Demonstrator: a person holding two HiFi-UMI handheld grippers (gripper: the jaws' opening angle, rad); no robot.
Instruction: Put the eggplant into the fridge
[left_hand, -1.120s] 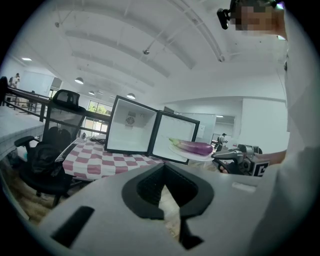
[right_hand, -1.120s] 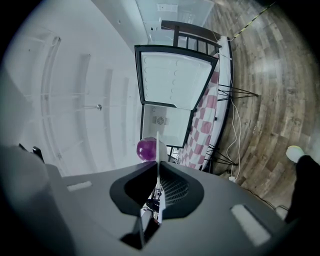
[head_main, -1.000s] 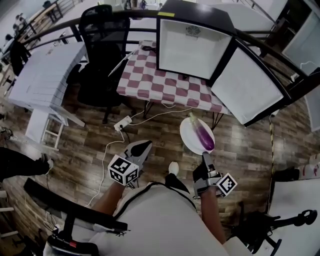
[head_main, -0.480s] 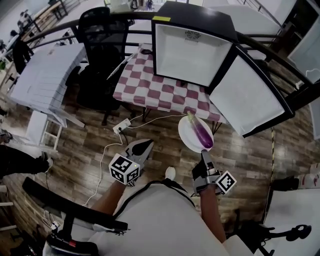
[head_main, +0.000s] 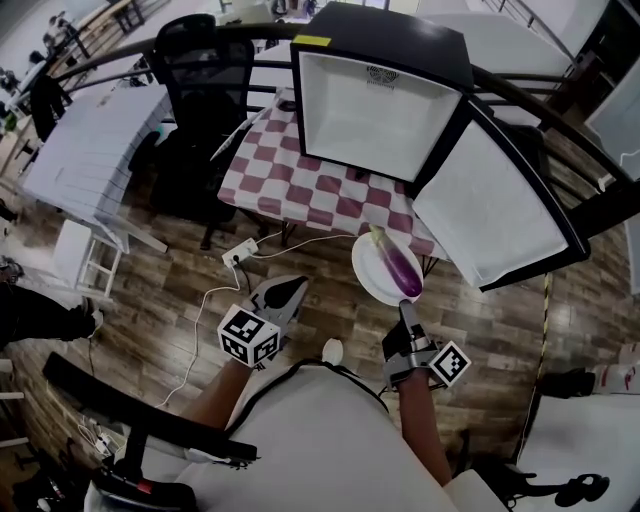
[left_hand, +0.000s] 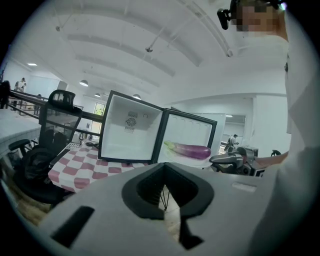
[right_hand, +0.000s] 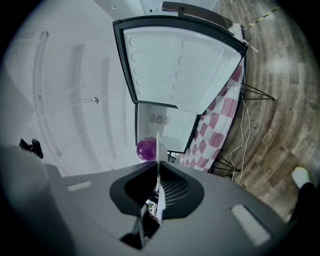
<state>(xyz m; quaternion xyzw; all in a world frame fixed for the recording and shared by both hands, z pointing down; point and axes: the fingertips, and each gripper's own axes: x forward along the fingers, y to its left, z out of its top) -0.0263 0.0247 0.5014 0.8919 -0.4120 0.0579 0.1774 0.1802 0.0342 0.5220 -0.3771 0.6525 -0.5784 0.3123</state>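
Eggplant (head_main: 398, 268) lies on a white plate (head_main: 372, 278), held out above the floor, short of the open fridge (head_main: 375, 105) on the checked desk (head_main: 290, 175). Our right claw (head_main: 405, 308) is pinched on the plate's near rim; our left claw (head_main: 285, 293) is closed on nothing. We judge this the carry: next we keep the plate level and steer past the door (head_main: 495, 215). Inside, the fridge washes out white, and the right gripper view shows only the eggplant's purple end.
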